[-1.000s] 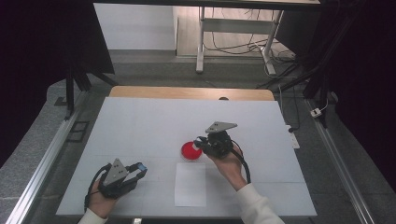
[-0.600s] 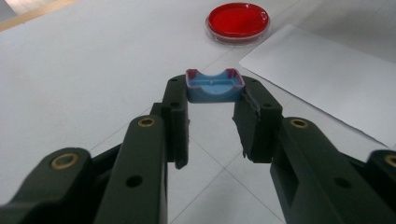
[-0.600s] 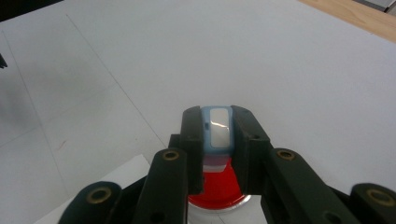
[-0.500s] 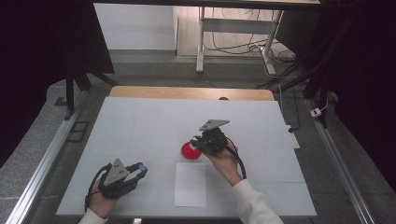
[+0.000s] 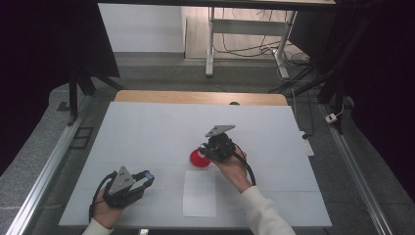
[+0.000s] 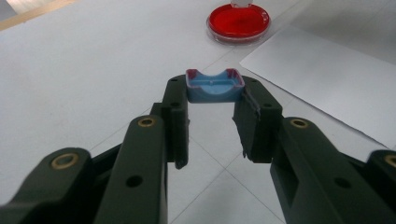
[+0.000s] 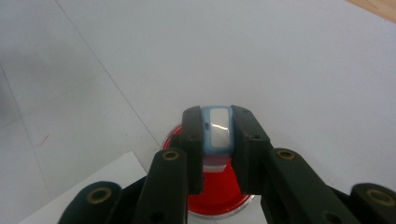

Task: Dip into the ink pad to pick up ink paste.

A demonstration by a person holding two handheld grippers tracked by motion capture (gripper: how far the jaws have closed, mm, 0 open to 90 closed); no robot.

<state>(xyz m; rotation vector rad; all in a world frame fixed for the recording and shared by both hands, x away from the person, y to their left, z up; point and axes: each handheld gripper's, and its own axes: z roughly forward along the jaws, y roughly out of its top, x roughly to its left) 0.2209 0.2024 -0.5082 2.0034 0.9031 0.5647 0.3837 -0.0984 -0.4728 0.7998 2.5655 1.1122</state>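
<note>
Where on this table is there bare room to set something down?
The white table's far half, up to the wooden strip, is bare, as is its left side. It is crowded near the middle: the round red dish, the right gripper and the white paper sheet.

Black hand-held gripper point(image 5: 204, 151), brass rivets, grey three-cornered plate, black cable, white sleeve point(image 5: 264, 213)
</note>
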